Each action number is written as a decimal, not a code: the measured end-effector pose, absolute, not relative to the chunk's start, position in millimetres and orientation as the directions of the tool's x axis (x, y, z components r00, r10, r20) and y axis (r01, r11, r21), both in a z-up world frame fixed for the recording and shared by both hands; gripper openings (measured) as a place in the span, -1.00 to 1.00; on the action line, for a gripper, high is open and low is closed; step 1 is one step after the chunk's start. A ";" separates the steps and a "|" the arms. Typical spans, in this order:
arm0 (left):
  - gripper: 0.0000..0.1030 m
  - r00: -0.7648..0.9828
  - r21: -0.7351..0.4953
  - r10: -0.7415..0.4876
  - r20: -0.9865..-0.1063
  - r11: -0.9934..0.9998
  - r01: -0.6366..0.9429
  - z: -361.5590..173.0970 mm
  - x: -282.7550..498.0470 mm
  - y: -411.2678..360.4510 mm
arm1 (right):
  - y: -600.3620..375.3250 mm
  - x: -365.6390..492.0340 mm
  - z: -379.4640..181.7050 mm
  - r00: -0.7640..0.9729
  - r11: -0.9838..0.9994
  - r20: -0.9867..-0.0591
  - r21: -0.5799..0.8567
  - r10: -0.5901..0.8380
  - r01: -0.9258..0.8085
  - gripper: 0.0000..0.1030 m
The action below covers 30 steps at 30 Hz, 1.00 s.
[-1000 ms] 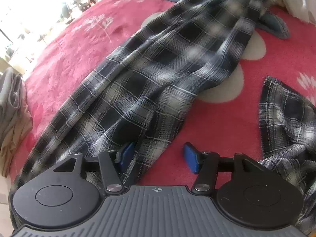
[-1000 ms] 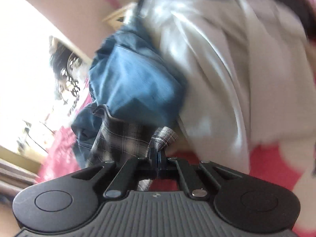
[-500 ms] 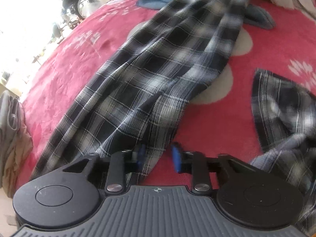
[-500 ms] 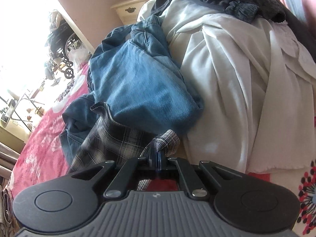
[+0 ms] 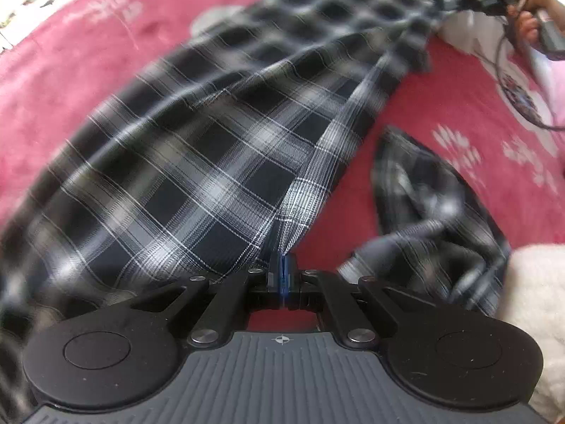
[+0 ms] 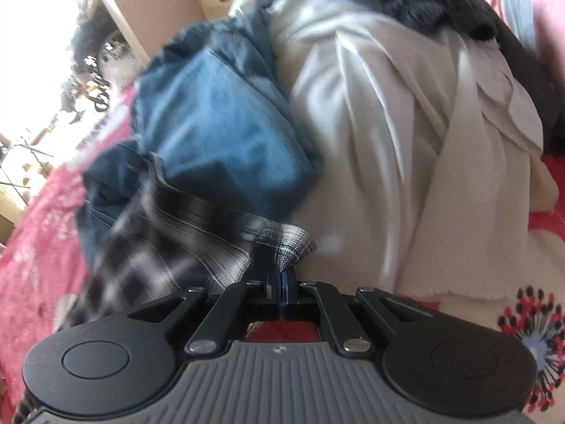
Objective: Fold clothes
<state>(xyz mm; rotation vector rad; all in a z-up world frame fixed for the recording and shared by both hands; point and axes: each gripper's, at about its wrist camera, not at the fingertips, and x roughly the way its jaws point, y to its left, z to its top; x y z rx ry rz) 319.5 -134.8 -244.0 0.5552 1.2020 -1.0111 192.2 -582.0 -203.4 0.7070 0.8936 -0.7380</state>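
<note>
Two tongs pinch opposite ends of one black-and-white plaid garment (image 5: 219, 162), which lies stretched along a red, flower-printed bedspread (image 5: 441, 113). The left tongs (image 5: 283, 268) are clamped tight on a fold of the plaid cloth at its near edge, the blue pads pressed together with fabric fanning out from between them in taut pleats. The right tongs (image 6: 281, 275) are likewise closed on a corner of the same plaid cloth (image 6: 286, 243), at the end that lies beside a heap of unfolded laundry: a blue denim piece (image 6: 219, 130), a white garment (image 6: 399, 148) and a dark item (image 6: 406, 3) piled on top.

Holding both ends at once appears meant to pull the garment straight and flat, so that it can be laid out and doubled over cleanly; the tight lines running from the left grip suggest the cloth is under tension. A second part of the plaid material (image 5: 434, 205) lies crumpled to the right of the main stretch in the left wrist view, likely a leg or sleeve yet to be straightened. At the far top right of that view, a person's hand (image 5: 529, 17) grips the handle of the other tool.

No brand, label or legible writing shows on any garment or on the tools; much of both views is blurred.
</note>
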 end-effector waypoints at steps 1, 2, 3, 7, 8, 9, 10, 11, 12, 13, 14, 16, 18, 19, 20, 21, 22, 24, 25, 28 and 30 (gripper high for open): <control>-1.00 0.004 -0.166 -0.342 -0.940 0.468 0.868 -246.4 320.9 -133.5 | -581.8 192.1 -204.6 0.417 0.557 -0.869 0.214 -0.267 0.802 -0.98; -1.00 -0.012 -0.177 -0.335 -0.942 0.468 0.866 -251.1 322.5 -132.9 | -581.4 192.2 -205.5 0.409 0.562 -0.871 0.200 -0.273 0.802 -0.98; -1.00 -0.028 -0.188 -0.328 -0.944 0.468 0.864 -255.8 324.1 -132.3 | -580.9 192.2 -206.4 0.400 0.568 -0.873 0.186 -0.280 0.802 -0.98; -1.00 -0.080 -0.224 -0.306 -0.949 0.472 0.853 -274.1 328.4 -131.6 | -576.9 198.8 -228.6 0.315 0.617 -0.894 0.057 -0.319 0.785 -0.94; -1.00 -0.079 -0.224 -0.304 -0.949 0.478 0.849 -274.2 322.3 -131.2 | -576.5 201.4 -236.7 0.290 0.630 -0.900 0.023 -0.324 0.777 -0.94; -0.99 -0.084 -0.231 -0.303 -0.949 0.490 0.840 -275.9 323.9 -131.7 | -576.1 204.0 -244.9 0.265 0.642 -0.906 -0.010 -0.331 0.767 -0.80; -0.99 -0.092 -0.242 -0.303 -0.948 0.502 0.830 -276.2 325.5 -131.8 | -575.3 204.7 -248.0 0.251 0.654 -0.906 -0.037 -0.341 0.756 -0.60; -0.95 -0.098 -0.249 -0.306 -0.947 0.506 0.826 -274.3 325.2 -131.1 | -574.3 204.4 -248.8 0.242 0.665 -0.903 -0.061 -0.354 0.744 -0.54; -0.90 -0.103 -0.256 -0.309 -0.945 0.509 0.822 -272.5 324.8 -130.3 | -573.3 204.2 -249.6 0.234 0.676 -0.900 -0.086 -0.367 0.732 -0.34; -0.72 -0.108 -0.263 -0.312 -0.944 0.512 0.818 -270.6 324.3 -129.6 | -571.8 201.8 -246.6 0.225 0.678 -0.895 -0.109 -0.385 0.727 -0.26; -0.48 -0.110 -0.268 -0.318 -0.942 0.510 0.817 -267.8 322.4 -129.1 | -568.8 197.4 -239.7 0.229 0.682 -0.886 -0.124 -0.403 0.721 -0.26; -0.27 -0.105 -0.267 -0.325 -0.940 0.507 0.820 -259.8 316.6 -129.9 | -559.3 188.7 -221.1 0.253 0.691 -0.856 -0.154 -0.450 0.707 -0.26; -0.25 -0.090 -0.261 -0.339 -0.937 0.504 0.823 -250.9 310.1 -130.9 | -543.8 184.3 -197.1 0.313 0.710 -0.809 -0.173 -0.498 0.682 -0.25; -0.25 -0.085 -0.263 -0.349 -0.933 0.503 0.823 -246.9 307.4 -131.6 | -535.1 184.8 -185.0 0.367 0.735 -0.784 -0.161 -0.501 0.659 -0.26; -0.25 -0.080 -0.270 -0.364 -0.928 0.508 0.818 -243.8 307.6 -131.0 | -527.5 191.3 -176.3 0.422 0.771 -0.769 -0.140 -0.480 0.621 -0.26; -0.25 -0.075 -0.277 -0.379 -0.923 0.514 0.812 -241.4 307.8 -130.8 | -520.4 200.4 -169.1 0.476 0.810 -0.758 -0.116 -0.446 0.575 -0.27; -0.25 -0.071 -0.282 -0.385 -0.920 0.526 0.803 -244.7 308.8 -133.9 | -513.5 212.6 -164.9 0.520 0.845 -0.749 -0.098 -0.410 0.526 -0.30; -0.25 -0.062 -0.276 -0.373 -0.926 0.555 0.784 -252.9 308.5 -137.5 | -507.9 245.3 -173.1 0.556 0.890 -0.758 -0.071 -0.342 0.450 -0.34; -0.25 -0.058 -0.271 -0.363 -0.930 0.570 0.776 -258.0 307.9 -139.1 | -505.7 262.2 -178.5 0.567 0.909 -0.764 -0.058 -0.307 0.413 -0.41; -0.25 -0.054 -0.264 -0.346 -0.937 0.597 0.757 -270.0 303.7 -139.0 | -511.6 310.3 -201.6 0.566 0.934 -0.776 -0.082 -0.278 0.347 -0.54; -0.25 -0.038 -0.263 -0.355 -0.934 0.612 0.746 -272.9 301.4 -140.0 | -527.7 336.4 -218.9 0.550 0.923 -0.765 -0.149 -0.336 0.356 -0.70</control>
